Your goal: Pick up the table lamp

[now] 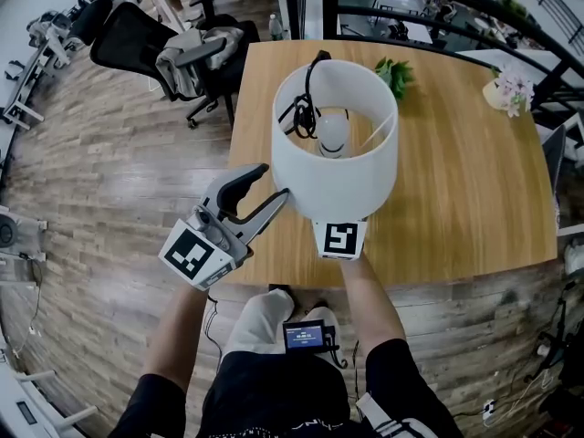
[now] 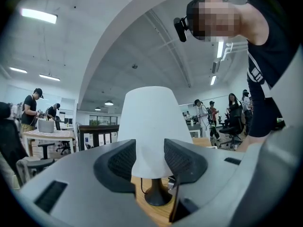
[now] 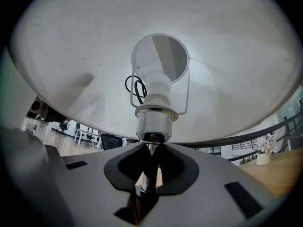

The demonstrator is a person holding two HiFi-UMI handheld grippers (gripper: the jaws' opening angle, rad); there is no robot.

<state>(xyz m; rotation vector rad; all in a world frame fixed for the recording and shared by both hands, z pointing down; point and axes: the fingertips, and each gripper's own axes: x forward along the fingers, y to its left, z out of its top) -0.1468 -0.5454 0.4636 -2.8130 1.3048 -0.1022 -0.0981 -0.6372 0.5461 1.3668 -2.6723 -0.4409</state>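
So, the table lamp (image 1: 335, 144) is found in the centre of the head view, on the wooden surface (image 1: 456, 199), toward its near edge. Its white shade (image 1: 339, 182) is looked into from above, and the bulb (image 1: 333, 133) and a black cord (image 1: 306, 108) can be seen inside.

The right claw (image 3: 152, 155) is clamped shut on the thin metal stem (image 3: 147, 176), right under the chrome socket (image 3: 152, 124), with pads pressed on it from both sides. In the head view only its marker cube (image 1: 339, 238) is seen, poking out under the shade at lower centre.

The left claw (image 1: 274, 181) is held open at the shade's lower left, with nothing gripped. Its tips are just beside the shade, but actual contact can't be confirmed. In the left gripper view the shade is framed through the gap between the jaws, and the dark base (image 2: 157, 196) is seen at bottom centre, apparently sitting on the surface.

Also spotted: a small green plant (image 1: 394, 74) past the lamp, flowers (image 1: 511, 89) at the surface's upper right corner, and an office chair (image 1: 146, 39) at upper left.
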